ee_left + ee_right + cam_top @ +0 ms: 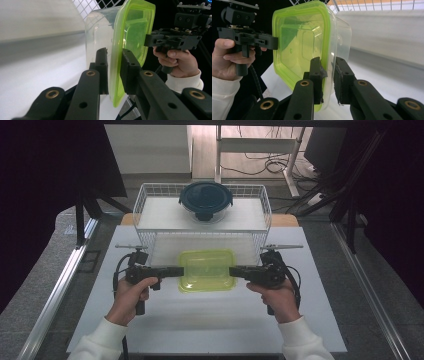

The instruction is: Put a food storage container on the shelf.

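Note:
A clear plastic box with a lime-green lid (207,269) hangs a little above the white table, held level between both hands. My left gripper (179,271) is shut on the lid's left rim; in the left gripper view its pads pinch the green edge (115,72). On the opposite side my right gripper (234,271) is shut on the right rim, the lid's edge (327,75) caught between its pads. The right gripper view has the green lid (299,42) facing the camera, with the other hand's gripper (265,42) at its far edge.
A white wire basket (145,200) stands just behind the box. Inside it sits a round container with a dark blue lid (206,200). The white table (200,320) ends near the person's sleeves. Dark frames and cables surround the table.

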A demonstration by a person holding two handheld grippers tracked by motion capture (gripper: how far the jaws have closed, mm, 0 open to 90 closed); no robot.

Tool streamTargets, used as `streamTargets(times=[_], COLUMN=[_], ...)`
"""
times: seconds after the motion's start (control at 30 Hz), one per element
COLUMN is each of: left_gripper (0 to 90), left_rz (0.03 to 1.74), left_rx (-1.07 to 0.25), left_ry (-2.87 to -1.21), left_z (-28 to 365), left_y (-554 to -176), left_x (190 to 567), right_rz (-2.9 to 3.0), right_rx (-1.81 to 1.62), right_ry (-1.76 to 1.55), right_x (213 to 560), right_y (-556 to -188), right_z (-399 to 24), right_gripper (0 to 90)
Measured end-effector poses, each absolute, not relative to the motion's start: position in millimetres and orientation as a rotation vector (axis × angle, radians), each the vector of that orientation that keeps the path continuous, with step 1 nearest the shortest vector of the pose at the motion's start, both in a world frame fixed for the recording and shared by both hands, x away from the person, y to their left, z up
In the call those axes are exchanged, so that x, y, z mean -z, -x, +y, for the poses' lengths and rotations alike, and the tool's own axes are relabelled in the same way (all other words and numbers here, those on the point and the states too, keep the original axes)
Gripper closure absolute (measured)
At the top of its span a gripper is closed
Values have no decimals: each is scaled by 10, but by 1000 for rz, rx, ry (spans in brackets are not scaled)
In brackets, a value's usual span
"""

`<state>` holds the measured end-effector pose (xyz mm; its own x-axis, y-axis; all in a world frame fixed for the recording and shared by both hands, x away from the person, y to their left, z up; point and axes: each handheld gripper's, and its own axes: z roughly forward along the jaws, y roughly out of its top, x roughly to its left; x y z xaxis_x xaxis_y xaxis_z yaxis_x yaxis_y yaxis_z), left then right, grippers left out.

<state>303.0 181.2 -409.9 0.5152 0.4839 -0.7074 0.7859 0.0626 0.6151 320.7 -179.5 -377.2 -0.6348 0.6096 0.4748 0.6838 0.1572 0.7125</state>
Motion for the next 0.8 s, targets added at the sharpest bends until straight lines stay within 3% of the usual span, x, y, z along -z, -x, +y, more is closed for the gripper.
streamTargets(times=[0.8], left_gripper=[783], left_rz=[1076], left_rx=[248], left_ry=[-1593], left_z=[1842], left_y=[-3097], left_x=[3642], right_rz=[-2357], right_rx=[1603], right_ry=[1262], right_x=[3356], right_y=[-3254], right_z=[-1755], right_gripper=[770])
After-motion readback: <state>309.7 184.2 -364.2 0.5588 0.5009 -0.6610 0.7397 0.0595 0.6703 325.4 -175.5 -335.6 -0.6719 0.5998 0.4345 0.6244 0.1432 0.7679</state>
